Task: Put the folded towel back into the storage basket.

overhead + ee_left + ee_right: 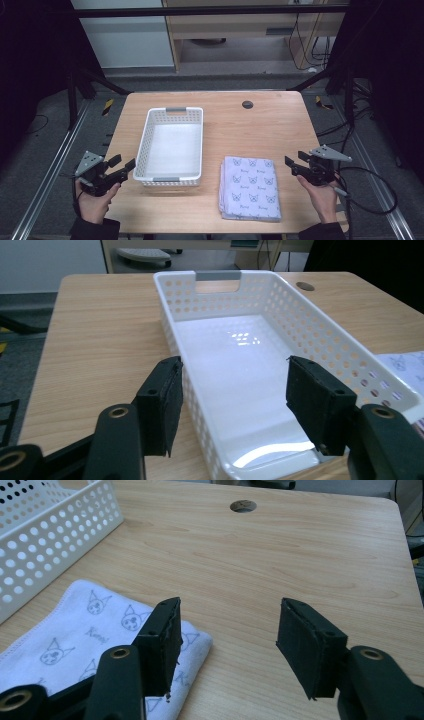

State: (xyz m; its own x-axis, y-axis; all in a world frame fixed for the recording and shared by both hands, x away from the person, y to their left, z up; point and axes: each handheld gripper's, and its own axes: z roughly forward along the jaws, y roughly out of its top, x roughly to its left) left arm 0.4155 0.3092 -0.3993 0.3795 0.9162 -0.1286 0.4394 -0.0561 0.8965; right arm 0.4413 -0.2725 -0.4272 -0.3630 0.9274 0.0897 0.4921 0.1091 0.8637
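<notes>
Nearest to me in the high view, my two hands come in at the bottom edge of the wooden table. My left hand holds the left gripper just off the near left corner of the white perforated basket; its jaws stand wide apart with nothing between the pads. In the left gripper view, the left gripper looks along the basket, with one jaw outside the side wall, over bare tabletop, and the other over the near end of the basket. I cannot tell whether either jaw touches the plastic.

My right hand holds the right gripper just beside the right edge of the folded cloth; its jaws are parted and hold nothing. In the right gripper view, the right gripper has one jaw over the corner of the folded cloth and the other over bare wood. The cloth is white with a print of small cat-like faces. It lies flat near the front edge of the table, to the right of the basket and apart from it.

The basket is empty and sits left of centre, its long side running away from me, a grey handle at each end. Farther back, a round cable hole sits in the tabletop. Beyond the table are the floor and a light wooden cabinet.
</notes>
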